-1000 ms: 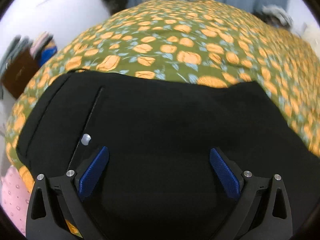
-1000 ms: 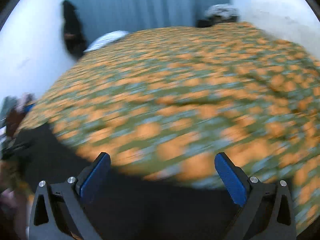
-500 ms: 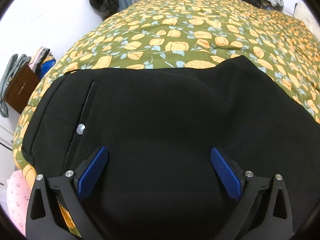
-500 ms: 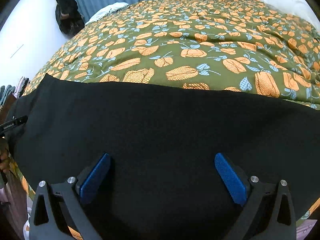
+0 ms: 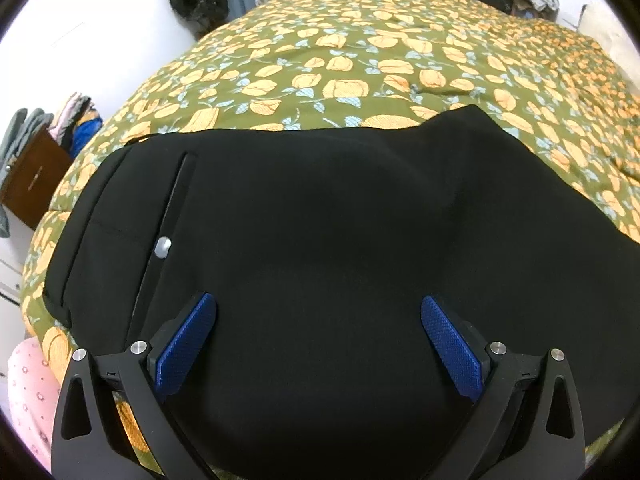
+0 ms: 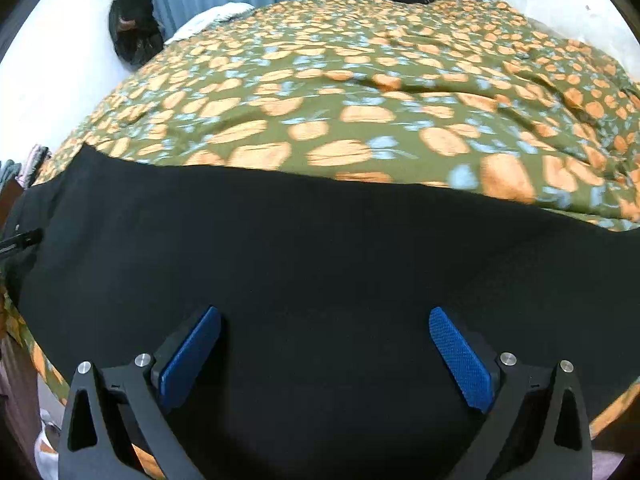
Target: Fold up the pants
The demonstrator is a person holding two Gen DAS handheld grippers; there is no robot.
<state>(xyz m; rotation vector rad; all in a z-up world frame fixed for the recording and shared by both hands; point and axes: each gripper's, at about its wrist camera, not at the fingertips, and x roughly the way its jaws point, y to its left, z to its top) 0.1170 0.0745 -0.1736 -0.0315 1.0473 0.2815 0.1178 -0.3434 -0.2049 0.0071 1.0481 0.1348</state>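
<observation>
We see the black fabric pants (image 5: 340,240) lying flat across the lower half of the frame, on the olive bedspread with orange flowers (image 5: 380,64). Our left gripper (image 5: 319,320) and right gripper (image 6: 325,332) are both wide open above the cloth and hold nothing.

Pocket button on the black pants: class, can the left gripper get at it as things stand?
Probably yes. The button lies uncovered on the pants, just ahead of the left gripper, whose jaws stand open and empty.
</observation>
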